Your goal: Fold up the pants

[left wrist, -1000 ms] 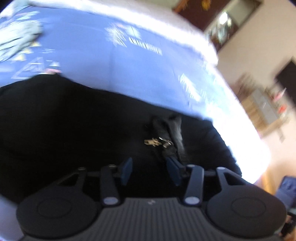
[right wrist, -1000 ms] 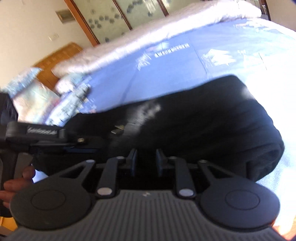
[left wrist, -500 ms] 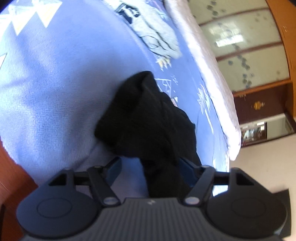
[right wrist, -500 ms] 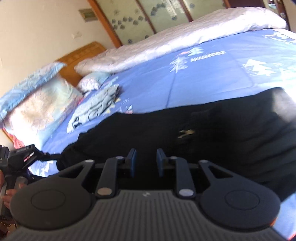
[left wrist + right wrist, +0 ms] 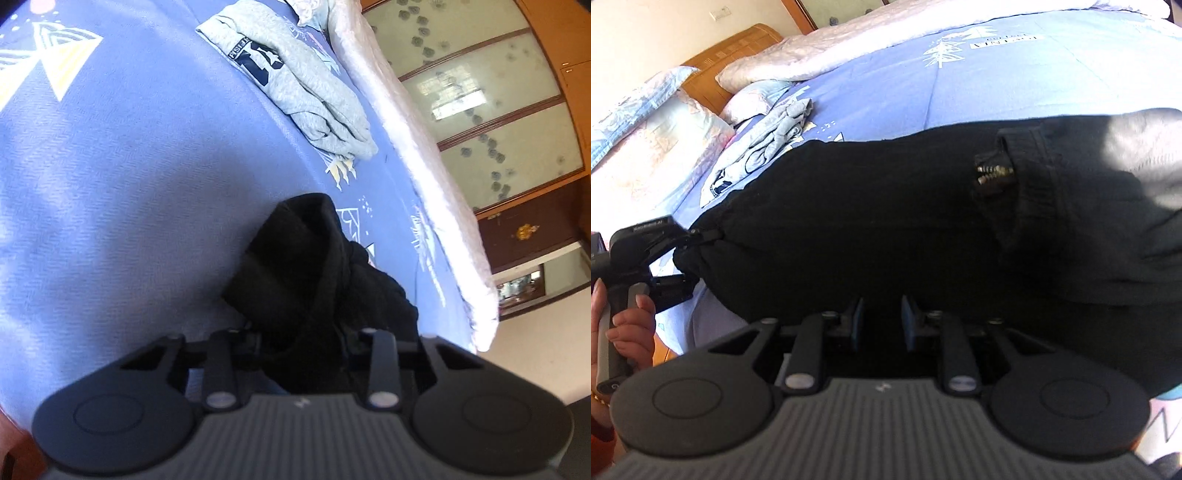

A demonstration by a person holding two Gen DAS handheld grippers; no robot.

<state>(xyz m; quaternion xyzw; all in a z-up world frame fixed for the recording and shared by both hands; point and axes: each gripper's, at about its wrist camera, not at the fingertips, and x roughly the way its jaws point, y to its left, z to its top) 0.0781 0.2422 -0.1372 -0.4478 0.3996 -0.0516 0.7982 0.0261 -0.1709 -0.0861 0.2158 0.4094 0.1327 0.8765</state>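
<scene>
In the left wrist view, the left gripper (image 5: pixel 301 341) has its two black fingers clamped on a bunched end of the black fabric pants (image 5: pixel 310 273), which fill the gap between the jaws and run away from the camera as a narrow, crumpled ridge across the blue patterned bedsheet (image 5: pixel 122 192). Farther off on the sheet, well apart from the pants, lies a folded grey sweatshirt with a dark printed patch (image 5: pixel 299 77), and beyond it, along the far edge of the bed, a pale pink quilt (image 5: pixel 413 155) stretches in front of frosted glass wardrobe doors with wooden frames (image 5: pixel 476 96). In the right wrist view, the right gripper (image 5: pixel 882 321) holds its blue-padded fingers (image 5: pixel 856 325) narrowly parted, with the near edge of the pants lying in the dark gap between them; whether the pads actually pinch the cloth cannot be told. The pants spread broadly across the near part of the bed, a metal zipper (image 5: pixel 993 175) showing at right. At far left the person's left hand (image 5: pixel 626 325) holds the other gripper, its tip on the pants' left end. Floral pillows (image 5: pixel 653 125) rest against a wooden headboard (image 5: pixel 735 55).
</scene>
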